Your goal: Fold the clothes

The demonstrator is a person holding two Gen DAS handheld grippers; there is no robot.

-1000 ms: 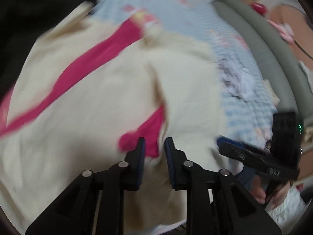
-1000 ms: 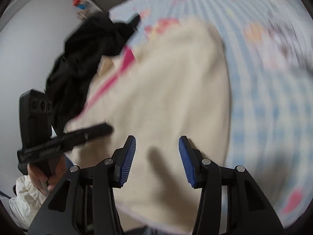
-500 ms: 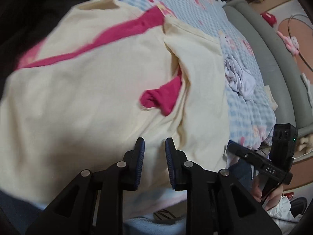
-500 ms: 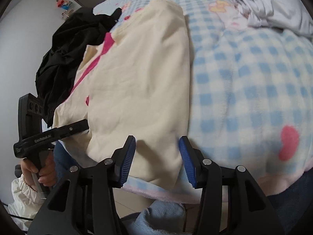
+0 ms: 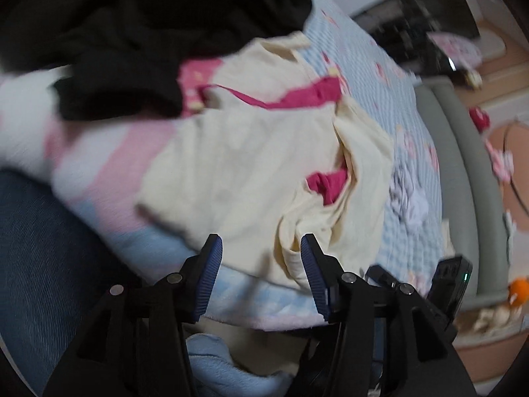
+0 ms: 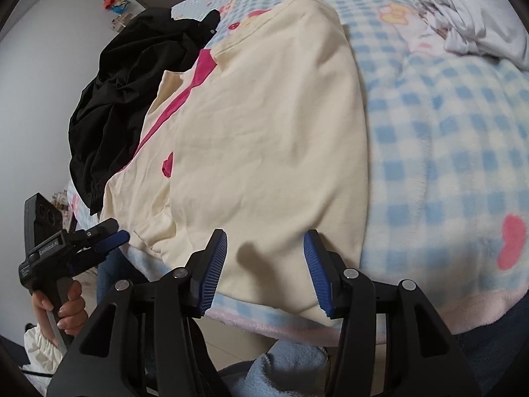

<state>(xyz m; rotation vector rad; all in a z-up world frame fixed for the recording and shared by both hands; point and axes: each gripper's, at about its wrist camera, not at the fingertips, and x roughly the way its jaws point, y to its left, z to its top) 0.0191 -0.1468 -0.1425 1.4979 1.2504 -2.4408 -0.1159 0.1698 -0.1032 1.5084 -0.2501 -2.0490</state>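
Home bedroom: bed [image 6: 446, 139] under checked cartoon blanket [image 6: 463, 198], clothes heaped on it, toys on shelf [image 6: 115, 3].

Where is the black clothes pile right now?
The black clothes pile sits on the checked blanket at the left of the right wrist view, overlapping the far-left edge of the cream and pink shirt.

**My count of what lies on the bed**

I see one cream garment [image 6: 264, 139] with pink trim, one black garment [image 6: 132, 76] heaped beside it, and one pale lilac garment [image 6: 472, 23] crumpled farther off. All three lie on one blue checked blanket [image 6: 446, 152]. I count two grippers: my left gripper [image 5: 261, 274] and my right gripper [image 6: 266, 269].
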